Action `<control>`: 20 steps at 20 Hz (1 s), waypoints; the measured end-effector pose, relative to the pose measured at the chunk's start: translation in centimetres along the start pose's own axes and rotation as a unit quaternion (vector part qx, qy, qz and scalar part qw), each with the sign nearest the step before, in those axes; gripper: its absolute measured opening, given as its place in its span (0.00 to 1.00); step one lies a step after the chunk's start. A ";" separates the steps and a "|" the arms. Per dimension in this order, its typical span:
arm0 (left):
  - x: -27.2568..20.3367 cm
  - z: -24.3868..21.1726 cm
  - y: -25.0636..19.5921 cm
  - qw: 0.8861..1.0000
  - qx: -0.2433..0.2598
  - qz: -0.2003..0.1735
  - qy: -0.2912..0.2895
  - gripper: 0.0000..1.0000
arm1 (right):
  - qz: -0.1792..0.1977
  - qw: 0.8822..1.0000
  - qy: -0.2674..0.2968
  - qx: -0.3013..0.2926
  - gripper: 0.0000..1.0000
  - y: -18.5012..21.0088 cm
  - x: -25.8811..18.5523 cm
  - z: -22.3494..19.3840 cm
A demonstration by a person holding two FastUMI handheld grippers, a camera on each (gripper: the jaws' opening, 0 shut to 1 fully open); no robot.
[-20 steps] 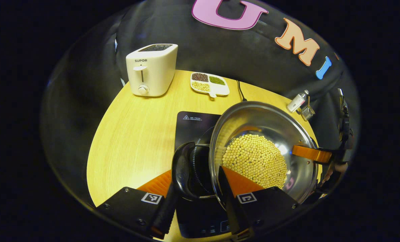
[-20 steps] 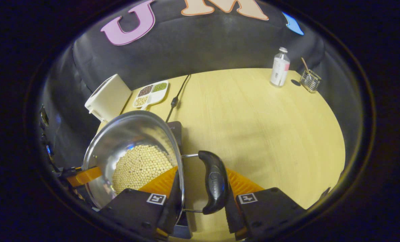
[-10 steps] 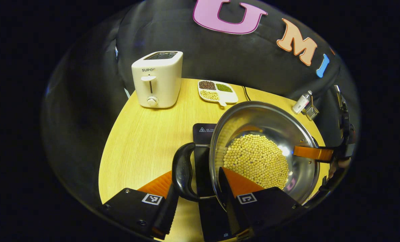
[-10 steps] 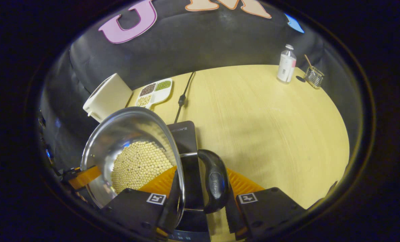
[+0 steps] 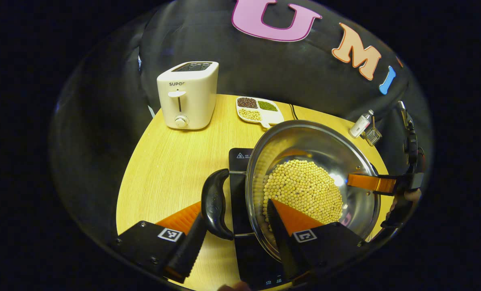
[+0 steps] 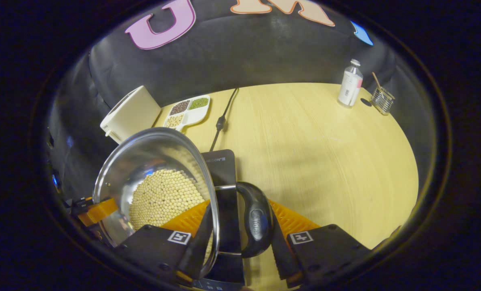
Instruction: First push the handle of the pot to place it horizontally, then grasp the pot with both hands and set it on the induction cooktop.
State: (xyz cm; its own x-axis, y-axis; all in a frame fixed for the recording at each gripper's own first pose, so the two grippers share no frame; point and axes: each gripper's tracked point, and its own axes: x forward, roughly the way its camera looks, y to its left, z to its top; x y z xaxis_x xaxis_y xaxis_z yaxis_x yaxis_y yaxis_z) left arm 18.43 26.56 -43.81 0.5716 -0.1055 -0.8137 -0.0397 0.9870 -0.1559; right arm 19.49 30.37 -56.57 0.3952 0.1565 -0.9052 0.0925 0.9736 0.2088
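Second step, carry phase: the left gripper (image 5: 237,236) is clamped over the pot (image 5: 313,186) rim and its side handle (image 5: 215,204); the right gripper (image 6: 240,242) grips the opposite handle (image 6: 256,220) likewise. The pot, filled with beans (image 6: 165,200), hangs above the induction cooktop (image 5: 246,238). Next: level lowering, centred. Farther off, clear of the path: cord (image 6: 221,119), divided dish (image 6: 187,111), toaster (image 5: 187,95), bottle (image 6: 350,84).

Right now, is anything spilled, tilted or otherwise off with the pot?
Nothing stands out. The round steel pot keeps its pale beans inside, none on the yellow wooden table, and it sits above the black induction cooktop.
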 end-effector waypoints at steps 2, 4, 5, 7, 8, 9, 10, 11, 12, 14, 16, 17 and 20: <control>-0.8 1.0 0.9 0.999 0.016 0.028 -0.021 0.91 | 0.005 1.000 -0.008 0.004 0.76 -0.3 -0.7 0.4; -1.8 1.1 0.8 0.999 0.023 0.039 -0.025 0.93 | 0.025 0.999 -0.026 0.023 1.00 -0.4 -1.7 1.3; -2.4 0.8 0.8 0.998 0.022 0.047 -0.024 0.93 | 0.030 0.999 -0.033 0.031 1.00 -0.9 -2.6 1.5; -3.8 0.9 1.2 0.996 0.023 0.076 -0.032 0.95 | 0.047 0.996 -0.052 0.049 0.95 -1.9 -4.1 2.2; -4.4 0.9 1.2 0.995 0.025 0.087 -0.039 0.98 | 0.059 0.995 -0.058 0.058 1.00 -2.3 -5.0 2.3; -5.4 0.6 0.6 0.994 0.024 0.092 -0.046 0.98 | 0.074 0.993 -0.063 0.067 1.00 -2.7 -5.7 2.2; -6.5 0.8 0.0 0.993 0.023 0.101 -0.062 0.97 | 0.086 0.992 -0.068 0.068 0.97 -3.3 -6.6 2.0; -7.5 1.1 -0.5 0.990 0.023 0.112 -0.080 0.97 | 0.097 0.990 -0.074 0.068 0.95 -4.0 -7.5 1.9; -8.6 1.3 -1.3 0.988 0.023 0.120 -0.095 0.97 | 0.106 0.988 -0.085 0.069 0.94 -4.9 -8.5 2.1; -10.3 1.2 -4.1 0.986 0.021 0.119 -0.118 0.96 | 0.114 0.986 -0.099 0.071 0.94 -7.4 -10.4 1.9; -11.1 -0.9 -7.7 0.986 0.019 0.114 -0.119 0.97 | 0.115 0.985 -0.107 0.064 1.00 -10.3 -12.1 0.6; -11.7 -2.0 -9.5 0.987 0.017 0.112 -0.116 0.97 | 0.112 0.986 -0.113 0.055 1.00 -12.0 -13.0 -0.1; -14.1 -5.2 -14.9 0.987 0.015 0.113 -0.116 0.97 | 0.099 0.986 -0.129 0.024 1.00 -16.9 -16.0 -2.5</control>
State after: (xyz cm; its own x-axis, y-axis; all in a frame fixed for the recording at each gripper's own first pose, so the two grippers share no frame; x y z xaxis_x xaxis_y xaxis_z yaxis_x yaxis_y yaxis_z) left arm 6.73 12.71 -32.89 0.7233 0.1458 -0.6749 -0.1666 0.9854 0.0343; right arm 9.31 11.83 -46.57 0.6281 0.2896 -0.7222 0.0310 0.9181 0.3951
